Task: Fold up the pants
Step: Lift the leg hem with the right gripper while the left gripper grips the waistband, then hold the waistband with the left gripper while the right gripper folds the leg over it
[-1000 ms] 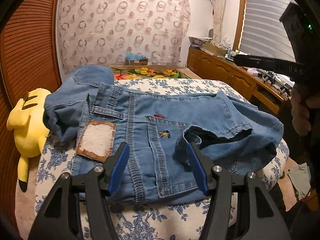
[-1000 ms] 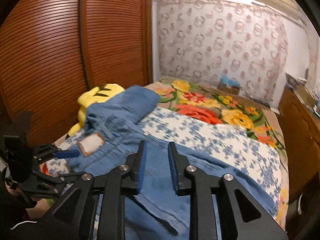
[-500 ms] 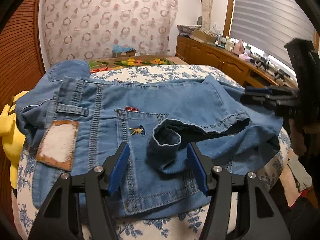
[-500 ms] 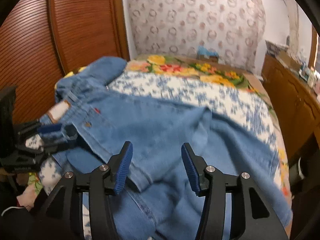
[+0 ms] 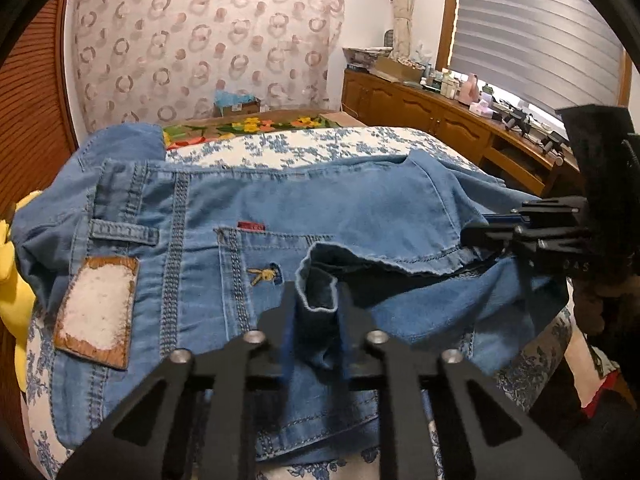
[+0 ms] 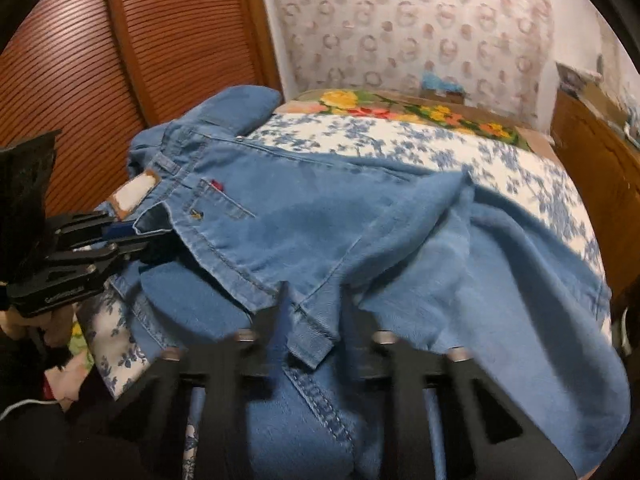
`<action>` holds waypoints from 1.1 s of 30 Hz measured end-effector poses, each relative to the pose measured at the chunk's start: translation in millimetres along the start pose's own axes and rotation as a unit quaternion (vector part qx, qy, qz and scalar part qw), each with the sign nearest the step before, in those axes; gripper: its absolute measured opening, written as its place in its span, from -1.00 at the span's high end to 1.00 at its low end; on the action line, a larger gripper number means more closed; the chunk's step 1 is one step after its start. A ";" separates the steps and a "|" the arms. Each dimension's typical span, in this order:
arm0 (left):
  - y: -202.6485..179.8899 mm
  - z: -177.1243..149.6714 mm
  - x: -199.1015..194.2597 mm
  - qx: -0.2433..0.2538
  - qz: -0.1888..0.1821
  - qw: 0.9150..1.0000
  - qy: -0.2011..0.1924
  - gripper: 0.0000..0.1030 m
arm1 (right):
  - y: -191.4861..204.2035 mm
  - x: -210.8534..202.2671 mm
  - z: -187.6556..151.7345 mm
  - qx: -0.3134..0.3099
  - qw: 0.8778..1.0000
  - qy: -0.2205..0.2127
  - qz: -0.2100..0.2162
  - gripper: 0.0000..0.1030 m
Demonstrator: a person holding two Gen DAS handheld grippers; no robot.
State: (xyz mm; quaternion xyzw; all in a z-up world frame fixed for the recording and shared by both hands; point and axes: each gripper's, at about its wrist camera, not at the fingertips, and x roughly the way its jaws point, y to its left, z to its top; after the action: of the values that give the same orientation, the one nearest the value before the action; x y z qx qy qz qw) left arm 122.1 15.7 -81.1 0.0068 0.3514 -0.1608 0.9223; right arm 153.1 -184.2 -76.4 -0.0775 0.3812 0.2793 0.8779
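Together, two hand-held grippers, left (image 5: 316,312) and right (image 6: 316,316), each pinch the hem of one pair of jeans (image 5: 280,216).

one pair of jeans (image 5: 320,208); two grippers (image 5: 316,312); one yellow plush (image 5: 10,276)

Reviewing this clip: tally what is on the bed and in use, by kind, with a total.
Blue denim pants: 1
Yellow plush toy: 1
Blue-and-white floral bed cover: 1
Black two-finger grippers: 2, left gripper and right gripper, each shut on a pant hem
Total: 5
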 end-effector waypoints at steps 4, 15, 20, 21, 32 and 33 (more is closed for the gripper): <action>1.5 3.8 -18.6 -0.001 0.003 1.000 -0.027 0.92 | 4.2 -17.1 16.3 -0.014 0.999 -0.034 0.002 0.88; 14.1 11.1 -91.2 -0.006 0.004 0.996 -0.092 0.97 | 34.8 -59.5 102.5 -0.068 0.990 -0.123 -0.004 0.92; 31.5 6.8 -106.4 -0.020 0.012 0.995 -0.101 0.97 | 64.1 -45.5 139.6 -0.100 0.987 -0.126 0.003 0.92; 33.5 4.9 -105.3 -0.024 0.014 0.995 -0.099 0.97 | 70.9 -39.2 145.3 -0.109 0.986 -0.123 -0.002 0.92; 62.1 -19.5 -107.8 -0.053 0.036 0.995 -0.083 0.97 | 120.8 42.1 176.9 -0.128 0.989 -0.074 0.030 0.93; 63.9 -22.8 -108.0 -0.055 0.037 0.994 -0.081 0.97 | 125.9 50.5 178.1 -0.131 0.989 -0.069 0.031 0.93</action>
State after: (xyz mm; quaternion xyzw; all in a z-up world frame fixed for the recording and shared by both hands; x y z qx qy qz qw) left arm 50.9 110.7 -34.5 -0.0441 0.2829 -0.1070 0.9521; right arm 223.4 4.5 21.5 -0.1601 0.2819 0.3587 0.8753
